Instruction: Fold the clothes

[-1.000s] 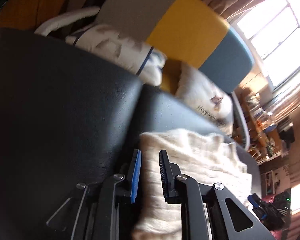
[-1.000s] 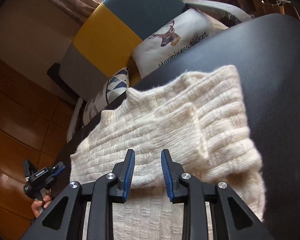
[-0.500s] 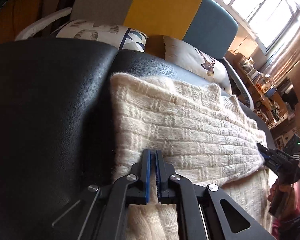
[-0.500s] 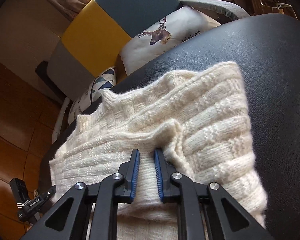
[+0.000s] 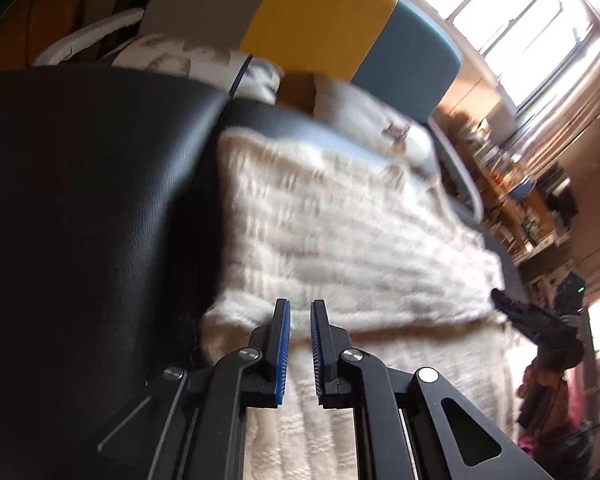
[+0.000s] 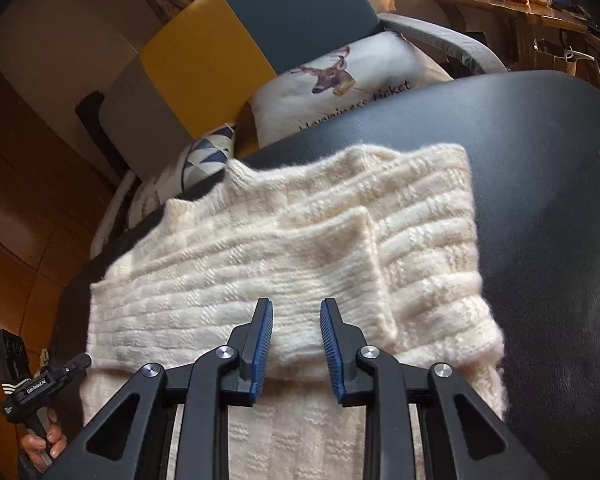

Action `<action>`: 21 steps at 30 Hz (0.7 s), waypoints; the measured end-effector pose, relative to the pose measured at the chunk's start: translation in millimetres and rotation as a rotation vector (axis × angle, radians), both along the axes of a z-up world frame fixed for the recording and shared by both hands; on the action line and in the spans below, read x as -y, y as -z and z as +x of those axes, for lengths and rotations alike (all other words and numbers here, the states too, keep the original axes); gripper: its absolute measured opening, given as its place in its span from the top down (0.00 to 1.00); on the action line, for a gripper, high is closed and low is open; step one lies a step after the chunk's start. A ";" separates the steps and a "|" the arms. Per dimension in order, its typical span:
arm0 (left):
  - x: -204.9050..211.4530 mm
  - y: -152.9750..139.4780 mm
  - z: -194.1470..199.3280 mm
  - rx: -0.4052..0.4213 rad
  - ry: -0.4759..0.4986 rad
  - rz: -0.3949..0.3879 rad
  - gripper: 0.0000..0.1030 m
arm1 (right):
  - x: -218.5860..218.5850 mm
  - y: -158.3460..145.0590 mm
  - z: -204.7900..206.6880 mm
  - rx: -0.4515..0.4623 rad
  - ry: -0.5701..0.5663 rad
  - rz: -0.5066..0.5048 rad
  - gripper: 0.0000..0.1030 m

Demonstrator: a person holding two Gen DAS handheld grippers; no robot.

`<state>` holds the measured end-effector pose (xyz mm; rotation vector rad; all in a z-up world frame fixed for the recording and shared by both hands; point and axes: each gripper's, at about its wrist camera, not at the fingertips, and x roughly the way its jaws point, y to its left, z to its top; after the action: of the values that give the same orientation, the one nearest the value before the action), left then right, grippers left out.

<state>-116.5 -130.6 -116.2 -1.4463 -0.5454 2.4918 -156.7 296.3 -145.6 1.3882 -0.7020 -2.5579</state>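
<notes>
Nearest in each wrist view, both grippers had their jaws released and parted, gripping nothing: the left gripper (image 5: 299, 322) with a narrow gap, the right gripper (image 6: 296, 322) with a wider one. Each hovered at the near folded edge of the cream knit sweater (image 6: 300, 248), which lay on the black padded surface (image 6: 540, 200).

Judging by the doubled layer, one fold across the garment looked finished and let go. The next move would call for fresh grasps on the lower, still unfolded part running toward the cameras, or on a side edge.

The folded band's long axis ran left to right, with the collar points (image 6: 240, 170) aimed at the far side, toward the deer-print cushion (image 6: 340, 80) and the patchwork chair (image 6: 228, 32).
</notes>
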 end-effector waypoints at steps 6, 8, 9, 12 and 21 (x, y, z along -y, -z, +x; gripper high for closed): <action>13.1 7.9 -13.8 -0.015 -0.022 -0.001 0.94 | -11.8 1.2 20.7 -0.007 0.055 -0.111 0.77; 13.0 5.2 -19.4 -0.006 -0.002 -0.025 0.94 | -23.4 -2.6 41.8 -0.032 0.086 -0.202 0.76; 12.6 2.8 -20.8 0.002 0.007 -0.035 0.94 | -29.2 -4.5 52.4 -0.044 0.101 -0.247 0.75; 16.6 -8.6 -9.5 -0.004 -0.004 -0.051 0.93 | -44.0 -5.5 101.4 -0.069 0.116 -0.356 0.74; 42.6 -18.4 99.5 -0.035 0.012 0.074 0.81 | -75.5 12.4 256.5 0.095 0.080 -0.330 0.69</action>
<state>-17.0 -173.2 -97.8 -1.3724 -0.6145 2.4555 99.7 371.8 -157.9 1.3988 -1.1567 -2.3048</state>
